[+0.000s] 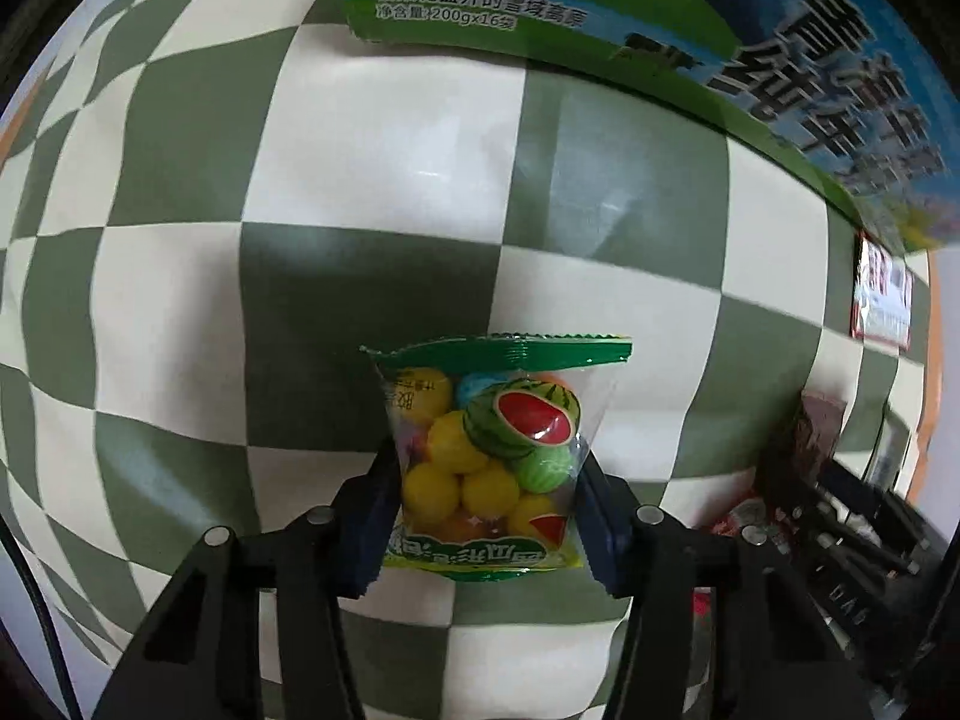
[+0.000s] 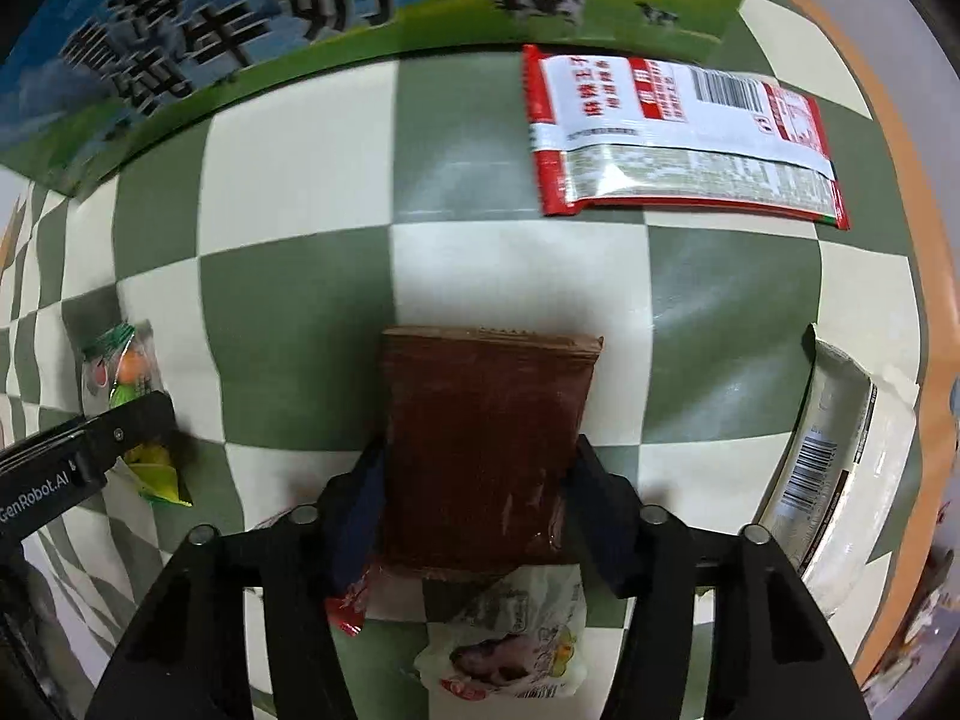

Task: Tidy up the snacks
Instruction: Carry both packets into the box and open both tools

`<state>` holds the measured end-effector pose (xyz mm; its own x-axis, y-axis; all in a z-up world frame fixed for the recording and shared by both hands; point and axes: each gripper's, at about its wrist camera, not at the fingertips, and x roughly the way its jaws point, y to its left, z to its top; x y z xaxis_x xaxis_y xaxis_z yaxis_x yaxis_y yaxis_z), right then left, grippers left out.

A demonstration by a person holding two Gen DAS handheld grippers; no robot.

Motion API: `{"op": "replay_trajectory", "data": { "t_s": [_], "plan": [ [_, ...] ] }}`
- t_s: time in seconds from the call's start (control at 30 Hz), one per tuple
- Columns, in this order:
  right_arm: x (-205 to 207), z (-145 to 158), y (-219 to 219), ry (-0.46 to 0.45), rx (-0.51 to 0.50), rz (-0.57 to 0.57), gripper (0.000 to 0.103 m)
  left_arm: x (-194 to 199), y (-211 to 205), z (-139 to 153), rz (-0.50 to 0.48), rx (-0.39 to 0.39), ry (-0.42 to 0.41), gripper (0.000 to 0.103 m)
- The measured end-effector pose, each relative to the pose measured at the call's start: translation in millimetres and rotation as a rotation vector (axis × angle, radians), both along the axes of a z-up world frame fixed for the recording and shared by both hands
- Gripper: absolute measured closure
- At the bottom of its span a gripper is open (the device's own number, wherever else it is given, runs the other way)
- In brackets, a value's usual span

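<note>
My left gripper [image 1: 486,498] is shut on a clear candy bag [image 1: 489,456] with a green top, full of yellow and watermelon-print balls, held over the green and white checked cloth [image 1: 372,192]. My right gripper [image 2: 477,480] is shut on a flat brown snack packet [image 2: 486,450], held above the same cloth [image 2: 300,276]. The left gripper and its candy bag [image 2: 129,396] also show at the left edge of the right wrist view. The right gripper shows dark at the right edge of the left wrist view [image 1: 852,510].
A large green and blue milk carton box [image 1: 600,6] stands at the far side, also in the right wrist view [image 2: 240,18]. A red and white packet [image 2: 678,138] lies far right. A white wrapper [image 2: 840,468] lies at right, and a white snack pack [image 2: 510,642] below the right gripper.
</note>
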<state>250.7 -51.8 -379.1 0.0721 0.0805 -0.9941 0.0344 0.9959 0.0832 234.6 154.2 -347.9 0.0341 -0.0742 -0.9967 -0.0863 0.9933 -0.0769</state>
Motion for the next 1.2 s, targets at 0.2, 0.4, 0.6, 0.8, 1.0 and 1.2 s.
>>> {"op": "replay_trajectory", "data": {
  "t_s": [0.2, 0.4, 0.6, 0.8, 1.0, 1.2],
  "plan": [
    [0, 19, -9, -0.02, 0.065, -0.01, 0.044, -18, -9, 15, -0.014, -0.017, 0.0, 0.053],
    [1, 67, -18, -0.089, 0.165, -0.012, 0.044, -9, -19, 67, -0.03, -0.103, -0.057, 0.053],
    [20, 147, -24, -0.187, 0.271, 0.0, 0.044, 32, -33, 152, -0.053, -0.241, -0.17, 0.053],
    [77, 211, -35, -0.287, 0.324, 0.01, 0.044, 113, -61, 195, -0.087, -0.26, -0.243, 0.053],
    [154, 216, -34, -0.288, 0.311, -0.001, 0.044, 180, -63, 166, -0.05, -0.299, -0.108, 0.053],
    [205, 183, -33, -0.197, 0.27, -0.001, 0.044, 213, -75, 125, -0.037, -0.267, 0.009, 0.053]
  ]
}}
